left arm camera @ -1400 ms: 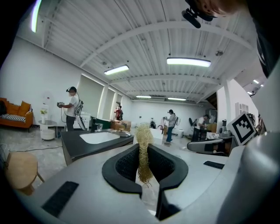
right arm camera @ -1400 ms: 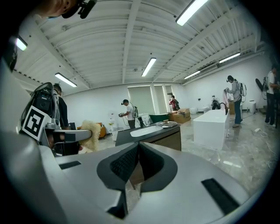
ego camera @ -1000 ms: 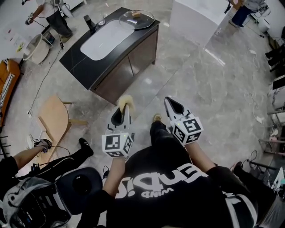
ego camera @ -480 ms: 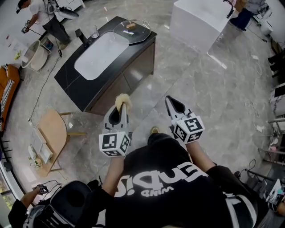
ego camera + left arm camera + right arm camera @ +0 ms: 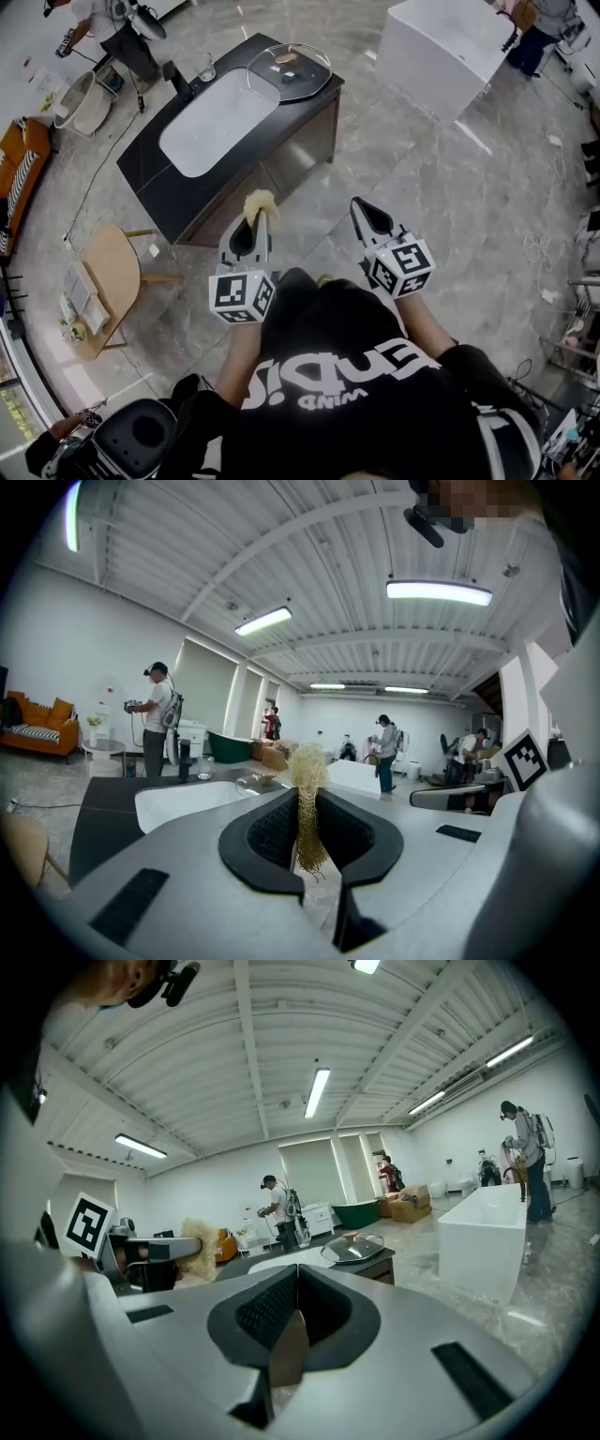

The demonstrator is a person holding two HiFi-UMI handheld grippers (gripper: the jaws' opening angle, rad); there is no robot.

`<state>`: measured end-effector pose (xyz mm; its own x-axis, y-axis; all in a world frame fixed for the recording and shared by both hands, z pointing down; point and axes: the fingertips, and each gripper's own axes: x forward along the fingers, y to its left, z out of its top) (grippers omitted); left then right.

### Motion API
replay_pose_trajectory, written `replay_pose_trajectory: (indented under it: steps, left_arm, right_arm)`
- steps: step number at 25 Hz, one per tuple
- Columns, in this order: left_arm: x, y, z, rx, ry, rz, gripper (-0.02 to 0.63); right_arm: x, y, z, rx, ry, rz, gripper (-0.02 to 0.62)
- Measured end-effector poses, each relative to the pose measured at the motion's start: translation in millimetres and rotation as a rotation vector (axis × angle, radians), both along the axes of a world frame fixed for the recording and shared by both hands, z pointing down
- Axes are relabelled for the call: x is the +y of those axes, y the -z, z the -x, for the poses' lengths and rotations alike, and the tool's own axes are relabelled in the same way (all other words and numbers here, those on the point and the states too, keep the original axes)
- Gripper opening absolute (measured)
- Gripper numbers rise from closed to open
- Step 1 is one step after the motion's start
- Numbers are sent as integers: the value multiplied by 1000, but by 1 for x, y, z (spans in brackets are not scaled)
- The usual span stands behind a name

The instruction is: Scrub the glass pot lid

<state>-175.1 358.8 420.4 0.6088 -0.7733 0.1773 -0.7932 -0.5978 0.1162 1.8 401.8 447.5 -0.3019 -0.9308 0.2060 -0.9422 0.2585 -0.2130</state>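
Note:
The glass pot lid [image 5: 288,70] with a brown knob lies on the far end of a dark sink cabinet [image 5: 178,192], beside its white basin [image 5: 217,124]. My left gripper [image 5: 257,217] is shut on a straw-coloured fibre scrubber [image 5: 260,201], held in the air short of the cabinet's near edge. In the left gripper view the scrubber [image 5: 306,775] stands pinched between the jaws, tuft sticking out past them. My right gripper [image 5: 362,206] is shut and empty, level with the left one over the floor. The lid [image 5: 353,1249] lies well ahead in the right gripper view.
A black faucet [image 5: 177,75] and a drinking glass [image 5: 206,69] stand behind the basin. A large white block [image 5: 448,49] stands at the far right, a wooden side table [image 5: 105,286] at the left. Other people work further off [image 5: 117,33]. Cables run over the marble floor.
Both grippers have travelled forward together toward the sink cabinet, which now lies closer in front of them. The scrubber stays in the left jaws; the right stays shut.

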Motion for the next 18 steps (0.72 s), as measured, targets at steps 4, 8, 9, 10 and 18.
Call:
replay_pose_trajectory:
  steps: [4, 8, 9, 10, 18]
  left_arm:
    - [-20, -3, -6, -14, 3, -4, 49]
    - [-48, -8, -19, -17, -10, -5, 49]
    - [-57, -10, -23, -15, -16, -4, 50]
    - [-66, -11, -28, -14, -23, -3, 49]
    - [-155, -16, -63, 1, -71, 1, 49]
  right_arm:
    - [-19, -8, -3, -3, 18, 8, 14]
    - [-41, -19, -14, -2, 16, 22, 14]
    - [-48, -20, -18, -2, 11, 24, 14]
    - [-56, -22, -22, -1, 6, 25, 14]
    - [-136, -24, -49, 10, -21, 30, 14]
